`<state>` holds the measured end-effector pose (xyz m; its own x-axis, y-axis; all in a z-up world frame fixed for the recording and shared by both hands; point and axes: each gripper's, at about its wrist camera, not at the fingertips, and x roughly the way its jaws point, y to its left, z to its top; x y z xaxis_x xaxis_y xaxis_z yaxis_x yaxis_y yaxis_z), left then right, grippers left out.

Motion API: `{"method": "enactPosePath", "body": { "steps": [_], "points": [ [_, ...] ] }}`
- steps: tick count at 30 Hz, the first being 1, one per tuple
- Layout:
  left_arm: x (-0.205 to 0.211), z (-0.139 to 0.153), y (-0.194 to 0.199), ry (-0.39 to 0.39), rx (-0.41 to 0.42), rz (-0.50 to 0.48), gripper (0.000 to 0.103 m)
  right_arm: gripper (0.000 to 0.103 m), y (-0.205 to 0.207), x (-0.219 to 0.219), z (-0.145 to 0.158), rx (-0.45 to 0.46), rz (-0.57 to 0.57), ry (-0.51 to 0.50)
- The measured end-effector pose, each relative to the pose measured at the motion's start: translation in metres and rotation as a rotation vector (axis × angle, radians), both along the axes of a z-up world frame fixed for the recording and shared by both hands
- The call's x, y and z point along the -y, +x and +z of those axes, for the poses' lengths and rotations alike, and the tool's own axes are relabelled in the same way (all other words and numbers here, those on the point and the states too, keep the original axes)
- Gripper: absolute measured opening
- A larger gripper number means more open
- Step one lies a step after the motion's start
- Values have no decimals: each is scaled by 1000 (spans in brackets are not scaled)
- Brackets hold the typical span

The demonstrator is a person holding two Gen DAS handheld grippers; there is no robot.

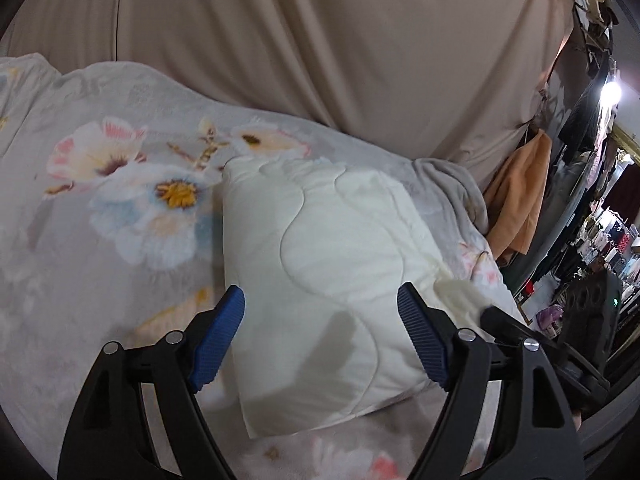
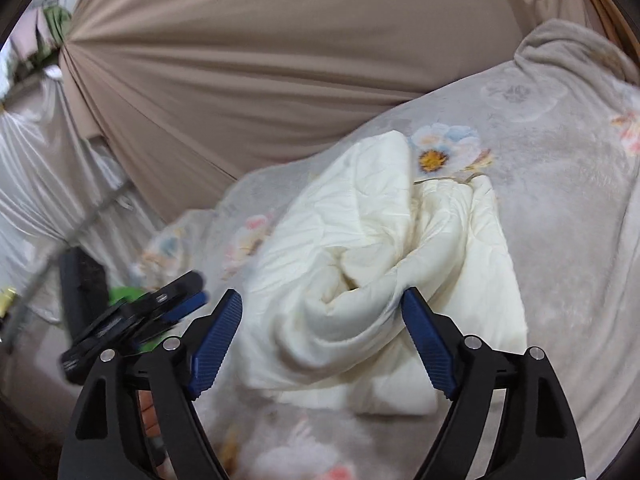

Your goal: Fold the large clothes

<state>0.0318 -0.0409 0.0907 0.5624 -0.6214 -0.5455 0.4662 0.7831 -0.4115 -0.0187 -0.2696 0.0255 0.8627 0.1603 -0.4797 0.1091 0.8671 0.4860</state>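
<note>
Cataloguing a cream quilted garment (image 1: 320,272), padded with curved stitch lines, lying mid-frame on a fleecy grey floral blanket (image 1: 100,208). We record the left gripper (image 1: 320,340) with jaws wide and empty, likewise the right gripper (image 2: 322,336). The left wrist view shows a flat folded face; the right wrist view shows rolled, crumpled layers (image 2: 380,264). A taut beige drape (image 1: 320,40) fills the upper frame.

One cream quilt (image 1: 320,264) — one floral blanket (image 1: 120,208) — two hand-held grippers (image 1: 320,340).
</note>
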Motion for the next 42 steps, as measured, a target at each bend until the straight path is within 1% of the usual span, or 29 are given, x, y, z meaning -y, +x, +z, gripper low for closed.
{"method": "enactPosePath", "body": {
  "steps": [1,2,3,4,5,7,9,10,11,13,14,15,16,17,21,24,26,27,28,31,33,34,35,38,40,42],
  "points": [
    [0,-2,0,-1,-7,0,76,69,10,-4,-3,-36,-19,-46],
    [0,-3,0,-9,-10,-3,76,45,16,-6,-6,-57,-30,-70],
    [1,-2,1,-15,-8,-7,76,35,18,-8,-8,-67,-35,-84],
    [2,0,0,-20,-3,-8,76,26,18,-7,-6,-53,-32,-78],
    [5,3,0,-25,10,-14,76,20,14,-4,-5,-23,-28,-63],
    [10,10,0,-34,38,-30,76,17,-4,3,5,78,-15,-15],
    [22,14,1,-20,59,-54,76,17,-19,13,8,132,-41,5],
    [30,13,1,-9,64,-69,76,17,-24,19,5,134,-64,8],
    [41,11,2,9,66,-87,76,17,-27,28,-3,112,-86,24],
    [58,2,4,45,57,-114,76,16,-30,47,-28,45,-115,100],
    [68,-6,6,67,42,-130,76,16,-31,58,-46,10,-125,151],
    [76,-13,8,84,24,-142,76,15,-33,65,-59,-11,-133,182],
    [84,-20,8,110,20,-144,76,15,-34,69,-70,-30,-143,198],
    [89,-24,7,134,35,-135,76,15,-34,73,-81,-50,-151,208],
    [107,-38,-2,253,102,-129,76,15,-31,83,-109,-78,-139,309],
    [110,-46,-1,292,120,-104,77,18,-29,88,-114,-73,-109,353],
    [108,-47,1,291,115,-91,77,25,-33,92,-111,-55,-97,383],
    [108,-47,2,289,111,-87,78,28,-36,92,-106,-44,-99,381],
    [107,-46,3,289,109,-86,78,38,-40,90,-99,-33,-110,366],
    [106,-45,3,294,109,-77,78,39,-52,85,-69,4,-171,271],
    [107,-45,3,296,107,-75,78,39,-54,82,-47,33,-203,215],
    [108,-45,2,298,108,-74,78,41,-53,82,-39,47,-210,195],
    [107,-45,3,297,107,-74,78,45,-49,82,-28,60,-212,174],
    [107,-45,4,300,105,-72,78,50,-25,82,-5,72,-211,143],
    [107,-44,4,302,102,-70,78,52,-5,84,3,57,-217,126],
    [107,-44,4,301,99,-69,78,54,18,90,2,25,-230,128]
  ]
}}
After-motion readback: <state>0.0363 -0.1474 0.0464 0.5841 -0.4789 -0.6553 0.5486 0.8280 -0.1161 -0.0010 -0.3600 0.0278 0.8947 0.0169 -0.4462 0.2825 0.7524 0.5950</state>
